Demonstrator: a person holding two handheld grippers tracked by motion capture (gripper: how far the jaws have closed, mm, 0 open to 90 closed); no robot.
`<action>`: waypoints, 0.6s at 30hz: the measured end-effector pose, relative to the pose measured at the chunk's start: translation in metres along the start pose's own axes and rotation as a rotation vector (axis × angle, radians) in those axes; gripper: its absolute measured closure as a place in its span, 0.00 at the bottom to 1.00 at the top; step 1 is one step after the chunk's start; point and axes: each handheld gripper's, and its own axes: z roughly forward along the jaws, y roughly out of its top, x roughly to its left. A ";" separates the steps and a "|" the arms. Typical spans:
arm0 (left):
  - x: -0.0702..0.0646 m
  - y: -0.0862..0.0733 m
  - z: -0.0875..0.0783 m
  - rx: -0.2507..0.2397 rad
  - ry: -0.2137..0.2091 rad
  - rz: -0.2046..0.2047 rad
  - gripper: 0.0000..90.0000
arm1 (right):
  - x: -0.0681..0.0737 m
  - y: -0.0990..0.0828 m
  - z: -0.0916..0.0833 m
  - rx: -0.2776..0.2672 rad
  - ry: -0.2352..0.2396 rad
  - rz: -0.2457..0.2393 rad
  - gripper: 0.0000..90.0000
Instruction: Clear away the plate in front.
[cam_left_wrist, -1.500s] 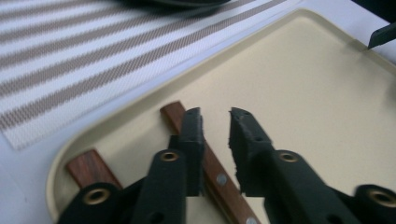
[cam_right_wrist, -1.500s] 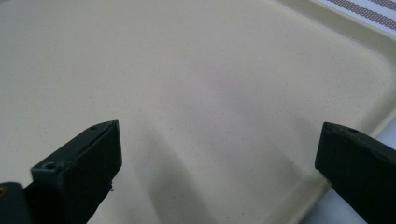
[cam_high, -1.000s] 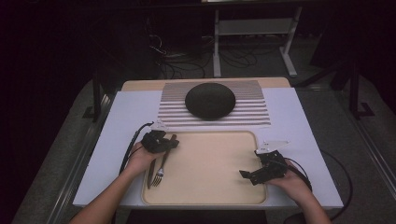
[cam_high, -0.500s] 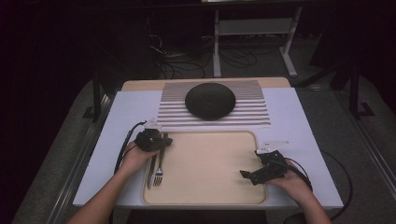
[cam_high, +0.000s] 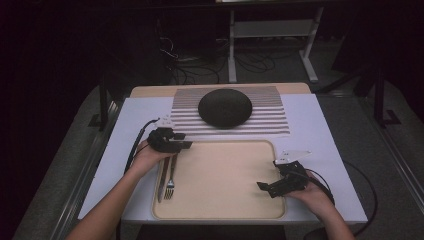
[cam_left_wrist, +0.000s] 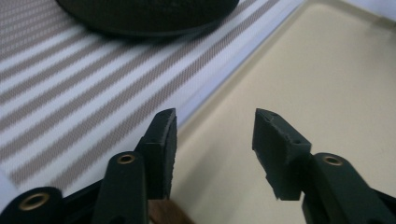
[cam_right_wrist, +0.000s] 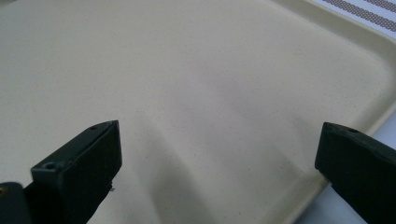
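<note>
High view: a fork (cam_high: 170, 179) and knife (cam_high: 163, 172) lie side by side at the tray's (cam_high: 225, 212) left edge. Both look stiff, thin, slippery and light; best pinched across the handle.

Left gripper view: the left gripper (cam_left_wrist: 212, 140), jaws just opened, holds nothing.

Right gripper view: the right gripper (cam_right_wrist: 219, 163) gapes empty over the tray.

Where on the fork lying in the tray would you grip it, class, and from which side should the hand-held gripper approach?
Probably grip the fork at mid-handle, coming straight down from above. It lies flat on the tray, tines toward the person, with a knife close along its left, so the jaws should straddle the slim handle crosswise; the gap beside the knife looks tight.
</note>
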 end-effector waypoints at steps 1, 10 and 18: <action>0.002 0.004 0.003 0.003 -0.001 0.017 0.52 | -0.001 0.000 0.000 -0.001 0.001 0.002 0.00; 0.013 0.025 0.030 -0.006 -0.007 0.141 0.53 | 0.000 0.000 0.000 -0.003 0.002 0.006 0.00; 0.019 0.040 0.049 -0.001 0.038 0.326 0.57 | -0.001 0.000 0.001 -0.001 0.002 0.010 0.00</action>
